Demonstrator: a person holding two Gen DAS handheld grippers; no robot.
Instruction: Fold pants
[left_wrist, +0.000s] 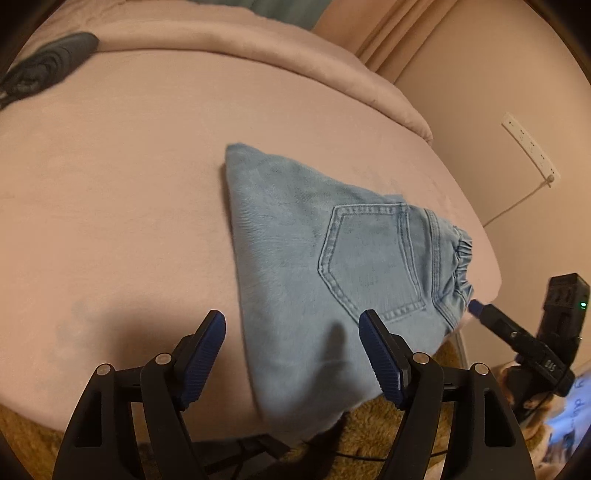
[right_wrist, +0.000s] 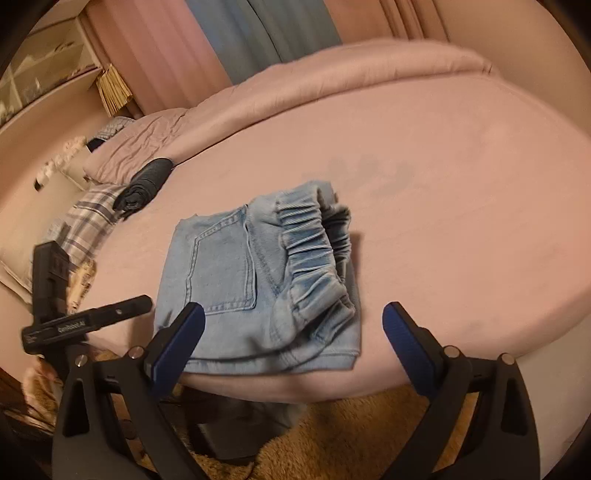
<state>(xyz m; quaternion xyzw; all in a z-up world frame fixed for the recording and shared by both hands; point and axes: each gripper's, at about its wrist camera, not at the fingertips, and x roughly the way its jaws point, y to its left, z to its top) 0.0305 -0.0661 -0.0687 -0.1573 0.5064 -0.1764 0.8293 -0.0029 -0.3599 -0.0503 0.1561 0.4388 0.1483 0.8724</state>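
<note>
Your left claw (left_wrist: 291, 354) stands with its blue-padded fingers (left_wrist: 205, 356) wide apart, gripping nothing, hovering over the near edge of the bed (left_wrist: 110, 184); its right finger overlaps the near corner of the pants (left_wrist: 314, 258) in the left wrist view, contact not determinable. Your right claw (right_wrist: 291, 354) is likewise spread, nothing between its pads, just short of the bed edge with the folded bundle directly ahead. The pants, light blue denim, lie folded into a compact stack on the pink sheet near the bed's edge, back pocket (left_wrist: 369, 254) facing up, elastic waistband (right_wrist: 314, 254) bunched on the side toward your right claw. In the left wrist view your right claw's fingertip sits just beside the waistband. Farther out: a dark rolled garment (right_wrist: 146, 186) near the pillow (right_wrist: 129, 151), well apart from the pants; a brown shaggy rug (right_wrist: 351, 435) below the bed; a white power strip (left_wrist: 530, 149) on the wall.
</note>
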